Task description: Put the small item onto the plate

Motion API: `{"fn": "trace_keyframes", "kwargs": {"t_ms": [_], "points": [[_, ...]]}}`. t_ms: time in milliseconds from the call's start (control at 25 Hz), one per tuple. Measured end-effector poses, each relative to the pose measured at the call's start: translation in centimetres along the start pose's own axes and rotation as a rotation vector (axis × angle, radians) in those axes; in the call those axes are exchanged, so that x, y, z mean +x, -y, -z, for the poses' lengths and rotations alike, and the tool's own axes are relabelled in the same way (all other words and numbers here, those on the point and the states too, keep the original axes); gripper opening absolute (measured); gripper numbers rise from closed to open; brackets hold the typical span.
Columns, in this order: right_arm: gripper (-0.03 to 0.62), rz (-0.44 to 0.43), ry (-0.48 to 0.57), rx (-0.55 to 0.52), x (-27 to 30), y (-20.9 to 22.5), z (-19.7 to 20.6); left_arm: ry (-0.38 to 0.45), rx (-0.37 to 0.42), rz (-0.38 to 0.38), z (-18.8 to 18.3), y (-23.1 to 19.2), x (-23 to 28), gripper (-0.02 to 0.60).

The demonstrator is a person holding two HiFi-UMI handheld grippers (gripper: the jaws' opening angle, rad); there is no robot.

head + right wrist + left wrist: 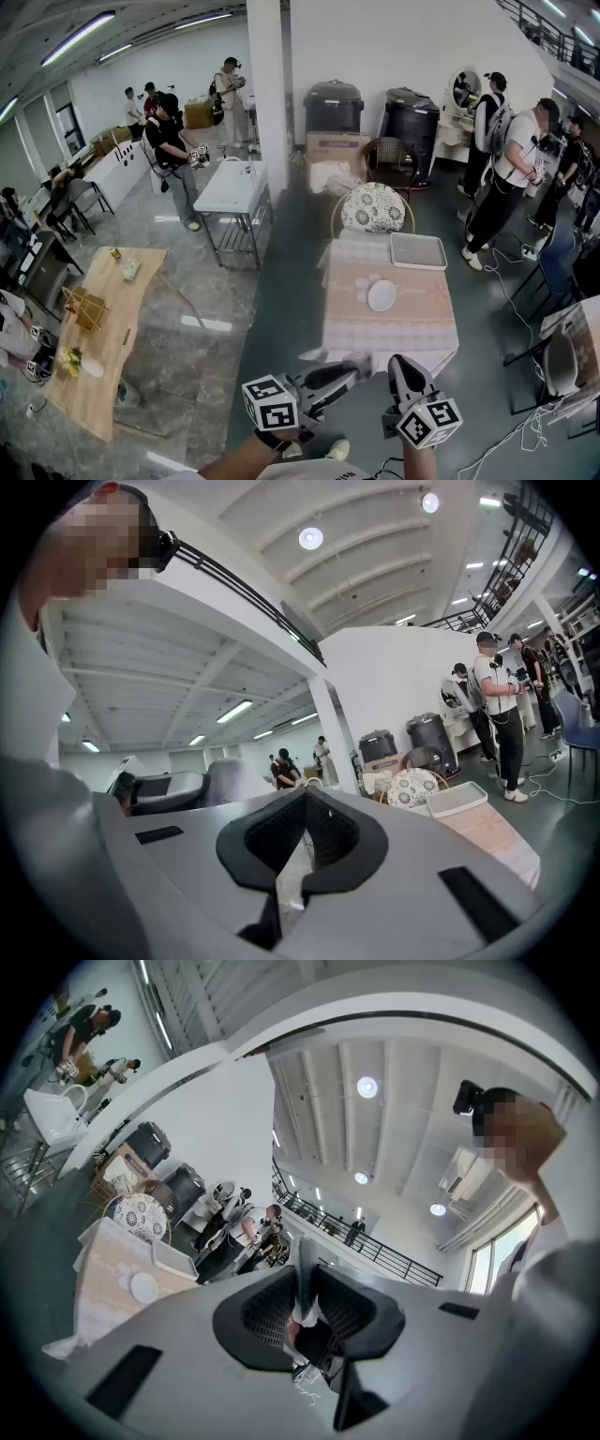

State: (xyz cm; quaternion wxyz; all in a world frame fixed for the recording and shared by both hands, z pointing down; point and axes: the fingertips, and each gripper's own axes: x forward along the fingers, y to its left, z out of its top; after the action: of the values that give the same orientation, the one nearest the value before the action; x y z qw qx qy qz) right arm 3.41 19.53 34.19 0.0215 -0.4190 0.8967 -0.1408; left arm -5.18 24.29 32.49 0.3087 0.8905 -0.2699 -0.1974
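- Left gripper [356, 367], just short of the plate [382, 295]: jaws pinched on a thin, pale small item [305, 1274].
- Right gripper [401, 364], same side of the plate: jaws together, empty.
- Plate lies mid-desk [412, 328].

Plate [382, 295] white, round, flat; small item [305, 1274] thin, upright, clamped

Grey tiled floor [272, 281] is reflecting the ceiling strip lights [80, 37]. White pillar [267, 84] is standing mid-room, steel-legged sink [232, 187] just beside it. Wooden table [112, 319] is sitting at left, cloth-covered surface [394, 328] centre, patterned chair [373, 208] behind it. People [511, 169] are standing around the edges.
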Motion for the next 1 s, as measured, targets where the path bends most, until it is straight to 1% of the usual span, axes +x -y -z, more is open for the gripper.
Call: {"fn": "trace_keyframes", "kwargs": {"t_ms": [240, 440, 600, 1000], "points": [[0.014, -0.023, 0.004, -0.002, 1.0, -0.5, 0.3, 0.000, 0.011, -0.013, -0.3, -0.3, -0.5, 0.077], [0.014, -0.022, 0.000, -0.009, 0.3, -0.5, 0.4, -0.005, 0.019, -0.017, 0.1, 0.1, -0.4, 0.077], [0.014, -0.028, 0.015, 0.016, -0.1, -0.4, 0.3, -0.007, 0.021, -0.021, 0.4, 0.1, -0.3, 0.077], [0.014, -0.040, 0.019, 0.002, -0.7, 0.7, 0.3, -0.020, 0.015, -0.050, 1.5, -0.3, 1.0, 0.077]]}}
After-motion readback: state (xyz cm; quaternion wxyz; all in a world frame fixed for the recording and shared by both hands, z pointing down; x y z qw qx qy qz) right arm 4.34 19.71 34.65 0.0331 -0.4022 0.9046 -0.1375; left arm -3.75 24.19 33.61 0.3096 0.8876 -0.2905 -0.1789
